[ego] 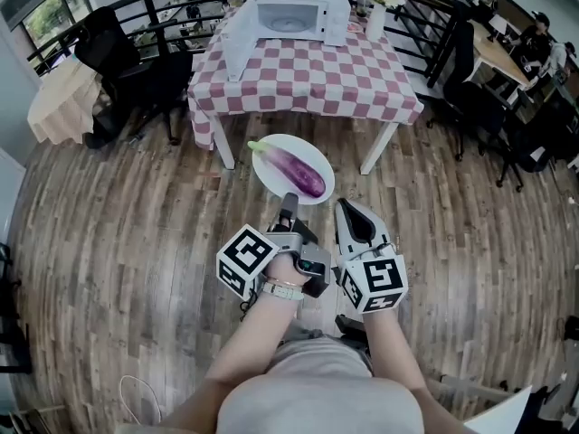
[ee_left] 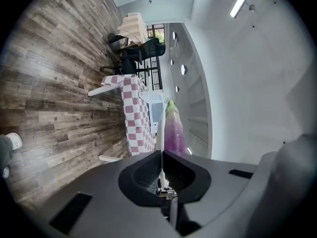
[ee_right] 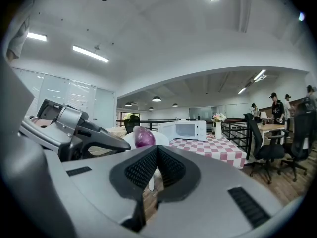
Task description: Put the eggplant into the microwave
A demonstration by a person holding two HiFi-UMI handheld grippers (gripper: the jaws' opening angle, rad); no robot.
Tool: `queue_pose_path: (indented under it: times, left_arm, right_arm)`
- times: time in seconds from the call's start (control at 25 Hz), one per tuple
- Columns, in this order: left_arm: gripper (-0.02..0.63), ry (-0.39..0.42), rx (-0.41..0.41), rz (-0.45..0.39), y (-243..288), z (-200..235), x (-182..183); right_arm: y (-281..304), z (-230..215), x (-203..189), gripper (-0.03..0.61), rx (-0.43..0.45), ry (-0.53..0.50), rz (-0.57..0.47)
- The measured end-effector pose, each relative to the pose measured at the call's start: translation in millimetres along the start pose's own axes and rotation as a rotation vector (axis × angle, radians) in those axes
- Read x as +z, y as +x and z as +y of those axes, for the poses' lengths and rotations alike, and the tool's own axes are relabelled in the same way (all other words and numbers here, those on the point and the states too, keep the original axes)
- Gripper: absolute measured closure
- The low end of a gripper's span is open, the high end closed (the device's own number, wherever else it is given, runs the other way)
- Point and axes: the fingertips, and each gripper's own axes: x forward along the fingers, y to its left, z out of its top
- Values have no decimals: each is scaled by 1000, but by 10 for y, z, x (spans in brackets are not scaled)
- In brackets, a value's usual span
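Note:
A purple eggplant (ego: 299, 171) lies on a white plate (ego: 271, 152), carried above the wood floor in front of the checkered table (ego: 308, 78). My left gripper (ego: 288, 202) is shut on the plate's near rim. In the left gripper view the plate (ee_left: 161, 130) shows edge-on between the jaws, with the eggplant (ee_left: 173, 130) beyond it. My right gripper (ego: 344, 208) is just right of the plate, shut and empty, and I see no contact with the plate. The white microwave (ego: 291, 14) stands on the table's far side, its door (ego: 237, 43) swung open. In the right gripper view the eggplant (ee_right: 143, 136) shows over that gripper (ee_right: 157, 150), left of the microwave (ee_right: 185, 130).
A vase of flowers (ego: 376, 16) stands right of the microwave. Black chairs (ego: 136, 70) and a cream-covered round table (ego: 59, 98) are to the left, more chairs (ego: 488, 98) and desks with people to the right. A black railing (ego: 425, 16) runs behind the table.

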Motion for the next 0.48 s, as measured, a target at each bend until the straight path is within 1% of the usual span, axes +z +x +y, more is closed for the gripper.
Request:
queue_pose_path:
  times: [0.2,0.48]
  left_arm:
    - [600,0,9,23,261,22,179]
    - [600,1,2,48,435,18,341]
  right_arm:
    - [309,-35,10,554,-17,13,-3]
    - [545,-8,0,554,-38,23,1]
